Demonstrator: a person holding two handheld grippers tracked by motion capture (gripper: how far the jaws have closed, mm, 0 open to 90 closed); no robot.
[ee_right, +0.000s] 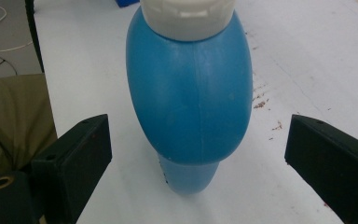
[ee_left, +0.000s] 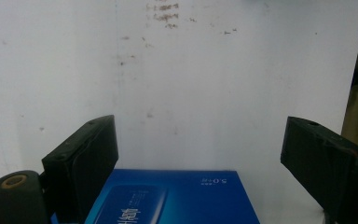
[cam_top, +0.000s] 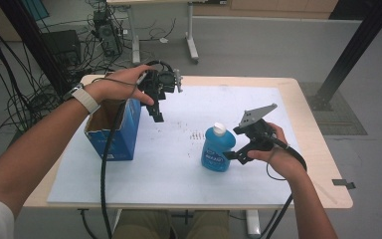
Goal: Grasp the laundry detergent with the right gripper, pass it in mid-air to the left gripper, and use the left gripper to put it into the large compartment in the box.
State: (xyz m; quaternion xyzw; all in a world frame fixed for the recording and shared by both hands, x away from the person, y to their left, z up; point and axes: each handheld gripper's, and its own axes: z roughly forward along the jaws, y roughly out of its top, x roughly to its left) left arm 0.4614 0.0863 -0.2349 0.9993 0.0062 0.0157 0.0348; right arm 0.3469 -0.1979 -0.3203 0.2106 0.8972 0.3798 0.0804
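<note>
blue plastic, the bottle [cam_top: 218, 148] is standing upright at centre right of the high view, on the white sheet [cam_top: 179, 164]. the right gripper [cam_top: 235, 153] is lining up on it, jaws apart and not touching; better to centre them on the belly before squeezing. the left gripper [cam_top: 155, 113] is hanging open over the blue box [cam_top: 124, 134]. the right gripper view is showing clear gaps beside the bottle [ee_right: 189, 107].

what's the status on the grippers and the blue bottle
Right gripper open, jaws flanking blue bottle, not gripping. Left gripper open above blue box. Bottle upright, nothing blocking.
</note>
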